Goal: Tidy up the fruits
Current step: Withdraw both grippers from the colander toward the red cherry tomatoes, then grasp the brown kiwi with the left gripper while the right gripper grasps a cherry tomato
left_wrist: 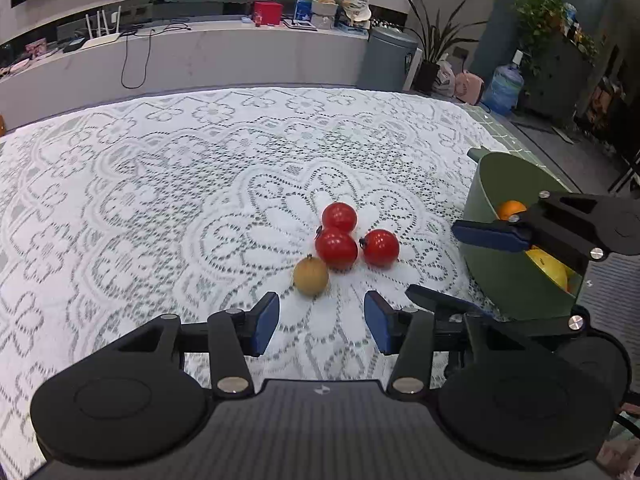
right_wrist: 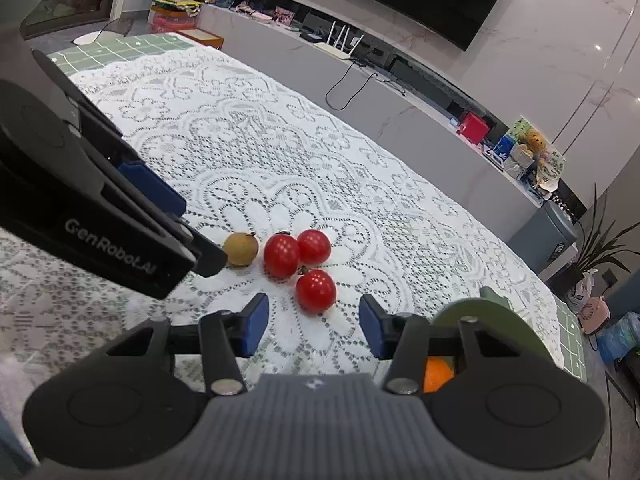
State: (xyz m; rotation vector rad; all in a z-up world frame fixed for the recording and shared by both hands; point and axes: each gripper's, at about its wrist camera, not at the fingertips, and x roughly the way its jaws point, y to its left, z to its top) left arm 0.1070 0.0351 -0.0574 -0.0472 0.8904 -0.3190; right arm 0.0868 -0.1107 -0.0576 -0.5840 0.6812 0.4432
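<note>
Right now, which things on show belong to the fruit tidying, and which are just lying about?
For the job: three red fruits, brown fruit, green bowl, orange.
Lying about: red box, potted plant, water bottle.

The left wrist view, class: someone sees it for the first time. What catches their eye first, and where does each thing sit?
Three glossy red fruits cluster mid-table on the white lace tablecloth, with a small brown fruit touching the cluster's near left side. At the right edge stands a green bowl holding an orange fruit and a yellow fruit. The left gripper fills the foreground, open and empty, short of the fruits.
</note>
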